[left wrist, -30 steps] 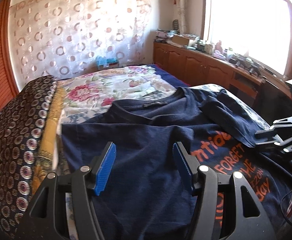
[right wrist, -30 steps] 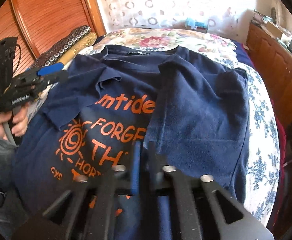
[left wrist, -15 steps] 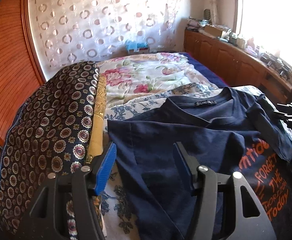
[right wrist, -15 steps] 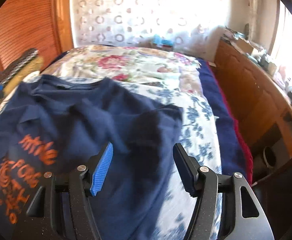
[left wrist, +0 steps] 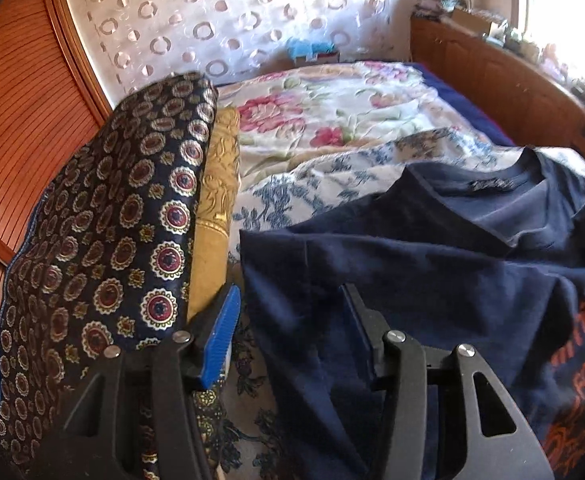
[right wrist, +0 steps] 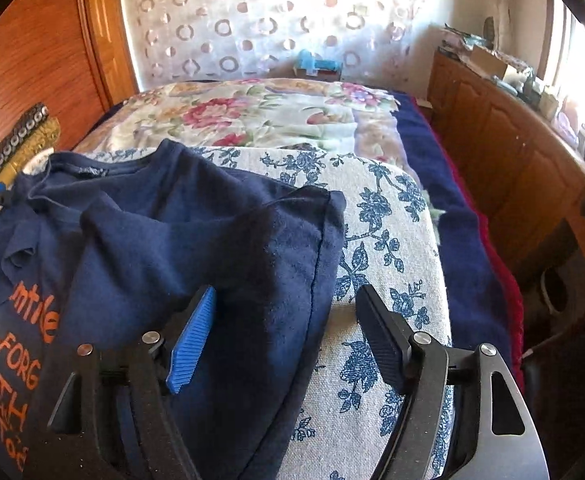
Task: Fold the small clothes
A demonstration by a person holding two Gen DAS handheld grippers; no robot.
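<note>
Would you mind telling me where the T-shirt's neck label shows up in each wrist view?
Left wrist: the neck label sits at upper right, inside the T-shirt collar.
Right wrist: the label sits at upper left, in the collar near the frame edge.
Shared landmark: the blue box at the foot of the curtain.

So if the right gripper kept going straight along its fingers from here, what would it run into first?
Most likely the right-hand edge of the navy T-shirt, which lies between the open fingers of the right gripper, with the blue-flowered bedcover just beside and under it. Height above the cloth is hard to judge from this view.
</note>
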